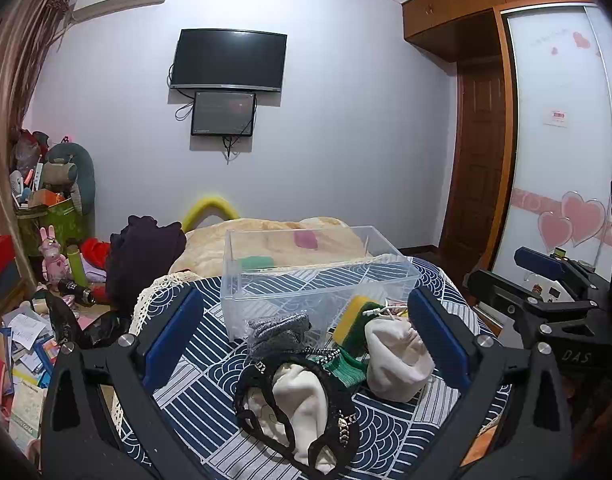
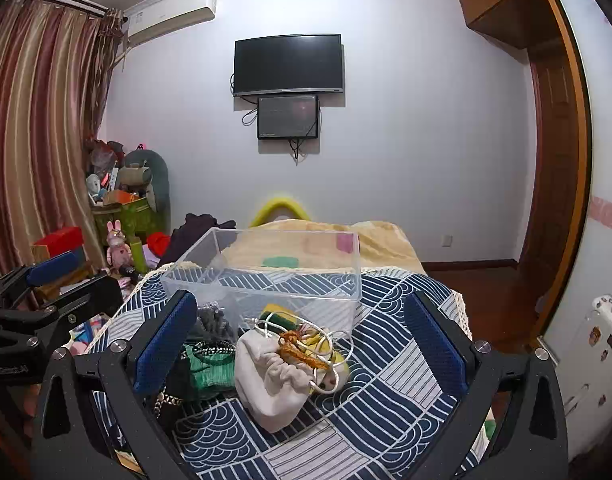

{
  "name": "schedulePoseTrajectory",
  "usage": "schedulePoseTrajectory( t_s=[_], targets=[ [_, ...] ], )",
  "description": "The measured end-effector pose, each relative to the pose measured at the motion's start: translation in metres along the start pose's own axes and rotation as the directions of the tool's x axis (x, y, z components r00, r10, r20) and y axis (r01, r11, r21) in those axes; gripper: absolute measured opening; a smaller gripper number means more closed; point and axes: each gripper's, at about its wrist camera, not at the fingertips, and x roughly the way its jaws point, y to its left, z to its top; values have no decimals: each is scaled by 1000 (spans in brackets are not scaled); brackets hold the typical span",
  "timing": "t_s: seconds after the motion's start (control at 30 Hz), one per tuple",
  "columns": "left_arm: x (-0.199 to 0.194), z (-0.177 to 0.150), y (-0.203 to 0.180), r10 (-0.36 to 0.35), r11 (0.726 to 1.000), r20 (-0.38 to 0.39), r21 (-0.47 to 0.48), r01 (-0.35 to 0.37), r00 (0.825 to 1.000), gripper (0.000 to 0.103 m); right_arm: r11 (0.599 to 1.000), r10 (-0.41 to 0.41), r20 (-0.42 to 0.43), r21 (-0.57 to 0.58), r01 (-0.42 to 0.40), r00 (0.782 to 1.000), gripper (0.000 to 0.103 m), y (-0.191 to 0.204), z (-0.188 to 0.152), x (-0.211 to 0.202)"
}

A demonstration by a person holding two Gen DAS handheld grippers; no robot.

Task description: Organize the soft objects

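Note:
A clear plastic bin (image 1: 306, 276) (image 2: 265, 280) stands on the blue-and-white patterned cloth (image 1: 193, 384) (image 2: 386, 364). In front of it lie soft things: a white drawstring pouch (image 1: 398, 356) (image 2: 273, 380), a yellow-green sponge (image 1: 356, 320), a grey knit piece (image 1: 279, 330), a green cloth (image 1: 344, 368) (image 2: 207, 368), and a black lace item with a cream cloth (image 1: 301, 400). My left gripper (image 1: 306, 344) is open and empty above the pile. My right gripper (image 2: 301, 348) is open and empty, with the pouch between its fingers.
A beige blanket (image 1: 273, 240) lies behind the bin. Dark clothes (image 1: 143, 256) and cluttered boxes and toys (image 1: 49, 240) are at left. A wardrobe (image 1: 562, 140) stands at right. The other gripper shows at the right edge (image 1: 546, 300) and the left edge (image 2: 37, 312).

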Motion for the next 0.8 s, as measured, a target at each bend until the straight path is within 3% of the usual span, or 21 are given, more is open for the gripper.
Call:
schedulePoseTrajectory(
  t_s=[0.8],
  targets=[
    [1, -4, -5, 2, 1000, -7, 18, -2, 1000, 103, 1000, -3, 9, 8, 3, 1000, 103, -1, 2, -3]
  ],
)
